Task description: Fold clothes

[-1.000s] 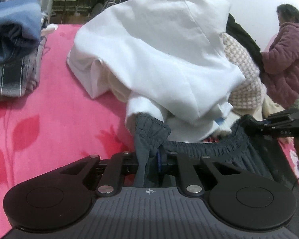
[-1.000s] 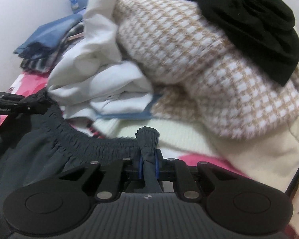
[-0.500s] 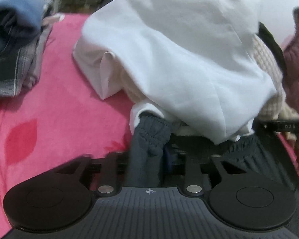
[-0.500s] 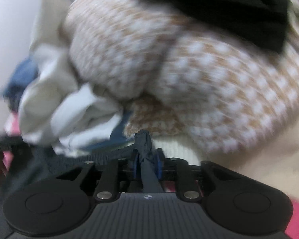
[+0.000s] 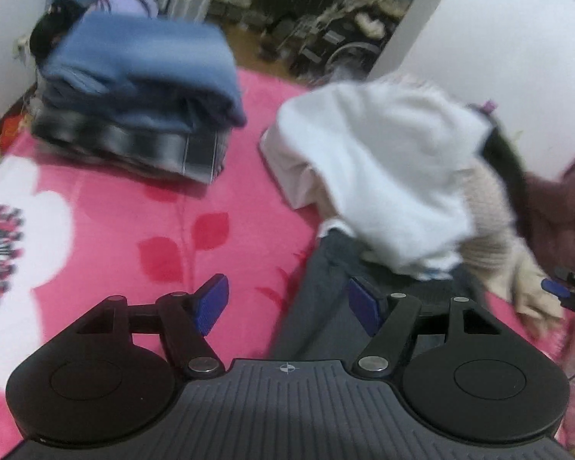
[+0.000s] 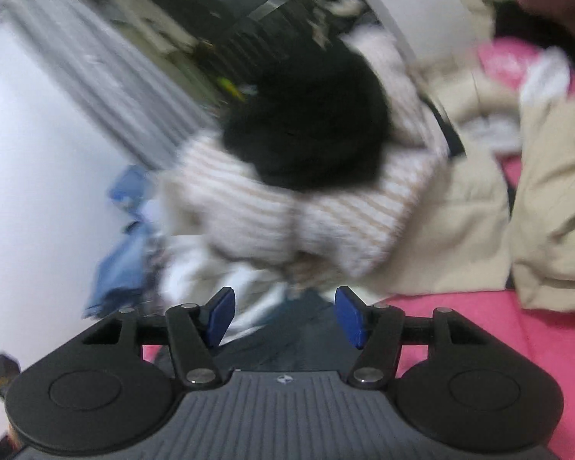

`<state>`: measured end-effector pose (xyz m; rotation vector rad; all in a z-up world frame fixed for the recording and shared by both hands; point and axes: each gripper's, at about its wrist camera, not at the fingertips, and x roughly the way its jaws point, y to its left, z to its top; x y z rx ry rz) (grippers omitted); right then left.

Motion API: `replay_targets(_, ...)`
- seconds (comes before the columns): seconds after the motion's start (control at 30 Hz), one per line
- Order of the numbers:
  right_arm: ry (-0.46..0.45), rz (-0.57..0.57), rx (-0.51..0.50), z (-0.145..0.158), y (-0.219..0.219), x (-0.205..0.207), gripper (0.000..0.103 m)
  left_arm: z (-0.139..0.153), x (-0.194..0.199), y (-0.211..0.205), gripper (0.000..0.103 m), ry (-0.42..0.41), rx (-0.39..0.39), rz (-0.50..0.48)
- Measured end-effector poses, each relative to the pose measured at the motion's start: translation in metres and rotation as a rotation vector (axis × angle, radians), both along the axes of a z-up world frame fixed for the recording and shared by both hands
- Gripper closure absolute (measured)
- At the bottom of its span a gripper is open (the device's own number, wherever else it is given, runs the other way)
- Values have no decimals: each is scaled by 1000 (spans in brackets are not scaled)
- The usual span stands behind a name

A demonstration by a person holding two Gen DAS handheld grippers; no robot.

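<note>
Both claws are wide apart with nothing in them: left gripper (image 5: 287,303) and right gripper (image 6: 283,316). The dark grey pants (image 5: 322,306) lie flat on the pink floral blanket (image 5: 107,237), waistband end tucked under the white garment (image 5: 383,176), just in front of both grippers.

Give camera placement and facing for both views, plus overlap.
Left wrist: sits on the left tool, jaws open, facing across the pink blanket toward the folded stack and white garment; right tool's tip at the edge.
Right wrist: sits on the right tool, jaws open, facing the houndstooth garment and black garment.
Shared: dark grey trousers, clothes pile.
</note>
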<state>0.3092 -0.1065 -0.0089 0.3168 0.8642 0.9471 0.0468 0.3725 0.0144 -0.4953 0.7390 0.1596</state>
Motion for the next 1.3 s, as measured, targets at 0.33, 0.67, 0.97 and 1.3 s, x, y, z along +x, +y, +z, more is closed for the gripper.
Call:
replay_targets(0.33,-24,193,-45,64,-80,-231,41,41,-150,-53,33,92,68,-267)
replay_targets(0.67,317,264,-292,-88,-14,-336,44,-89,-230,-76,37,321,-89,-171)
replay_targets(0.97,448,312,-218,-91,1,-326,98,-76,-240,-100,101,246,45,-282)
replay_targets(1.3,717,141,-279,-121,-29,-303,77,-67,-237,-41,88,383,-94,-228)
